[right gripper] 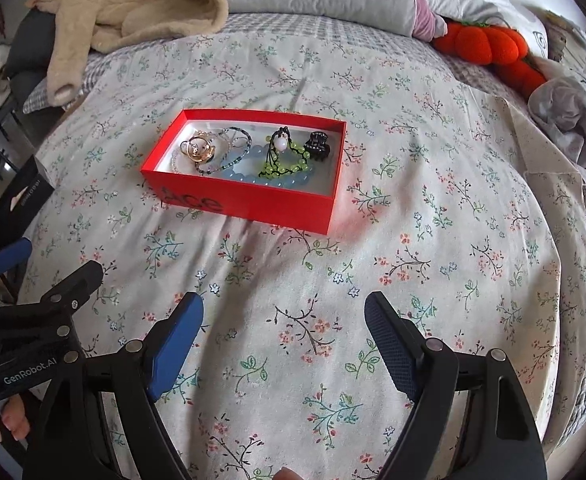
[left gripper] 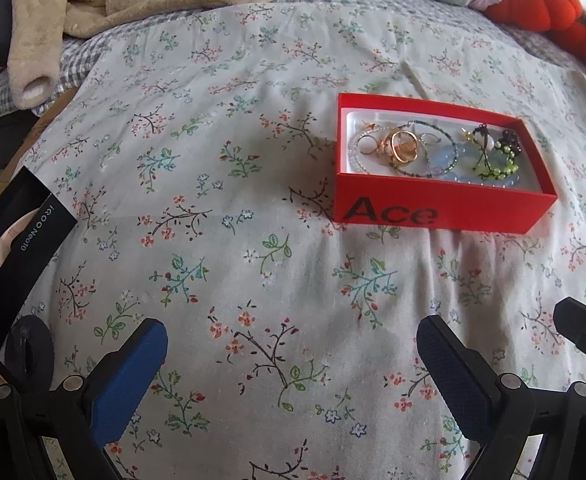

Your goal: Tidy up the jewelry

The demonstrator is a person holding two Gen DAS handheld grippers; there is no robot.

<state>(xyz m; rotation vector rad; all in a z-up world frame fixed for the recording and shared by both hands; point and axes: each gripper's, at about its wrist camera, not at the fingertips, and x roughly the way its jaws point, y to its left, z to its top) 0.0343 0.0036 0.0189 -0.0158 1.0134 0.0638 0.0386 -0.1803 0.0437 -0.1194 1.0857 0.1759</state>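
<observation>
While fingers [right gripper: 181, 344] gape, box [right gripper: 253, 200] (red) beyond.

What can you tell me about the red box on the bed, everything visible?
The red box is a shallow, lidless rectangular tray, cardboard by its look, with black "Ace" lettering on its near long side and a white lining. It sits flat on the floral bedsheet, skewed to both views. Inside lie gold rings, a beaded bracelet, pale blue beads, a green bead strand and a dark hair claw, tangled together. Both tongs are open and well short of it.
</observation>
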